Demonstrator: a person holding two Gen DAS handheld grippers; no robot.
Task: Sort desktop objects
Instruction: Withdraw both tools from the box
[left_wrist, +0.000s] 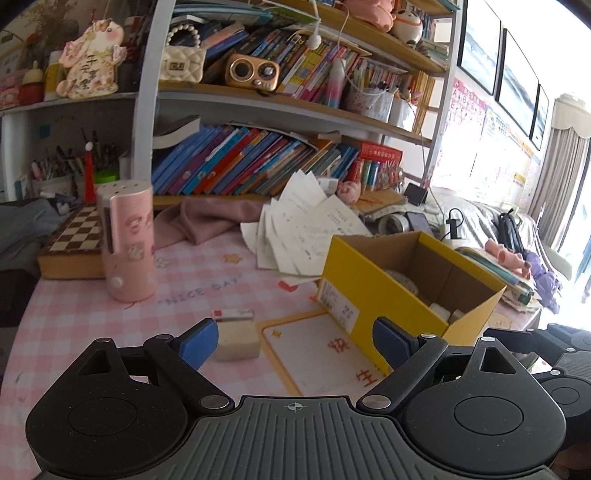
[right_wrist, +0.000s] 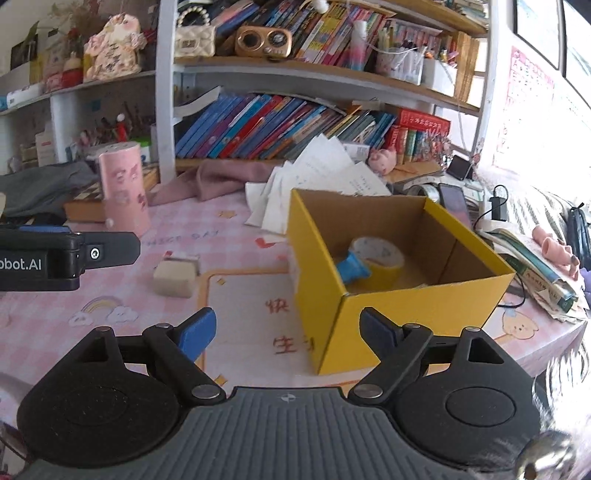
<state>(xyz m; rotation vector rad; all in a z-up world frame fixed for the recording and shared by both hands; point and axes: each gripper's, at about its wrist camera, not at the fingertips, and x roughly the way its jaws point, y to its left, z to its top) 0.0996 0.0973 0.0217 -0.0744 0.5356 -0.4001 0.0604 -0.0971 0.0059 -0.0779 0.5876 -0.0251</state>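
Two grippers hang over a desk covered by a pink checked cloth (left_wrist: 74, 332), and both are empty.

Left wrist view: the left gripper (left_wrist: 293, 345) has its jaws spread wide with nothing between the blue pads. A small cream eraser block (left_wrist: 236, 338) lies on the cloth just ahead of the left pad, close to it but apart. The yellow cardboard box (left_wrist: 369, 288) stands open-topped to the right, one corner near the right pad. A pink cylindrical holder (left_wrist: 129, 243) stands upright further back on the left, beside a chessboard case (left_wrist: 74, 240). Loose paper sheets (left_wrist: 303, 225) lie fanned out behind the box.

Right wrist view: the right gripper (right_wrist: 288, 334) is also parted wide and holds nothing; the near corner of the box (right_wrist: 406, 317) sits just ahead of its jaws. Inside the box lie a roll of tape (right_wrist: 380, 254) and a blue object (right_wrist: 354, 271) touching it. The eraser block (right_wrist: 175, 278) rests on the cloth left of the box, below the body of the left gripper, whose fingertips this view does not show.

Judged step: some items are already boxed, and the eraser block looks to be the next pick. That move calls for lowering the left gripper so the pads straddle the block, closing on it, then carrying it across the box rim.
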